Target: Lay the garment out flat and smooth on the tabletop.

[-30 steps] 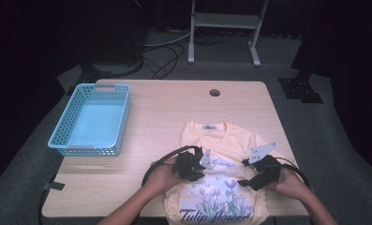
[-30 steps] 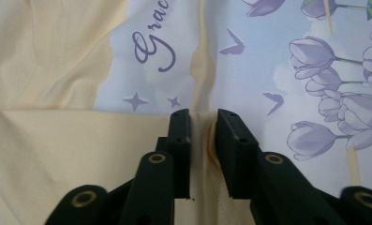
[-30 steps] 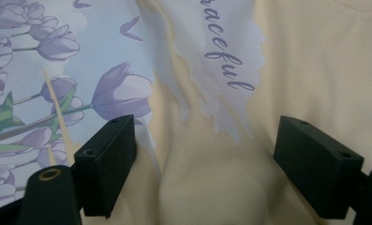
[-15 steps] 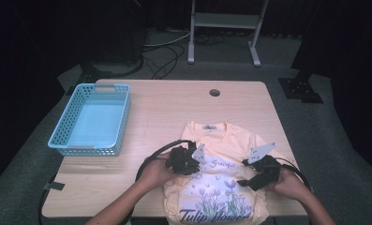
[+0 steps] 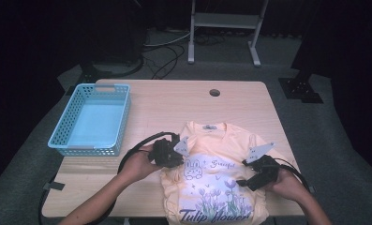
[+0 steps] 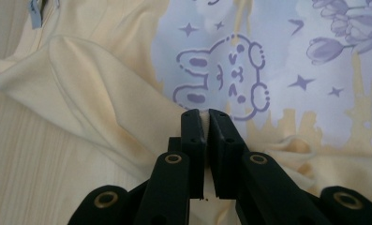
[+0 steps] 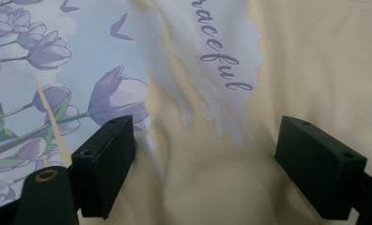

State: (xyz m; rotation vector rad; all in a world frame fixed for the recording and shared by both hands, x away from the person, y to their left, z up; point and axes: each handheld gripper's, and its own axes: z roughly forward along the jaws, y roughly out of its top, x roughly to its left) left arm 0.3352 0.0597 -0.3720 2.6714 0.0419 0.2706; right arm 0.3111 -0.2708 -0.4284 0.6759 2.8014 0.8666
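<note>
From the high view, a pale yellow T-shirt (image 5: 221, 178) lies flat on the near right part of the wooden table (image 5: 174, 108), collar toward twelve o'clock and its printed front facing up. The left gripper (image 5: 167, 153) sits at the shirt's nine o'clock edge, beside the left sleeve. The right gripper (image 5: 257, 177) rests over the shirt's three o'clock side, near the word on the print. A blue basket (image 5: 92, 119) stands well apart at about ten o'clock from the shirt.

In the left gripper view, the left gripper (image 6: 205, 115) has its jaws pressed together on a thin fold of yellow cloth, pinching it just at six o'clock of the printed bunny (image 6: 223, 75). The folded sleeve stretches away toward ten o'clock, over bare table.

In the right gripper view, the right gripper (image 7: 204, 150) has its jaws spread wide, one at eight o'clock and one at four o'clock. Shirt cloth lies between and beneath them, with the printed tulips (image 7: 57, 70) toward ten o'clock. Whether the pads touch the fabric cannot be told.
</note>
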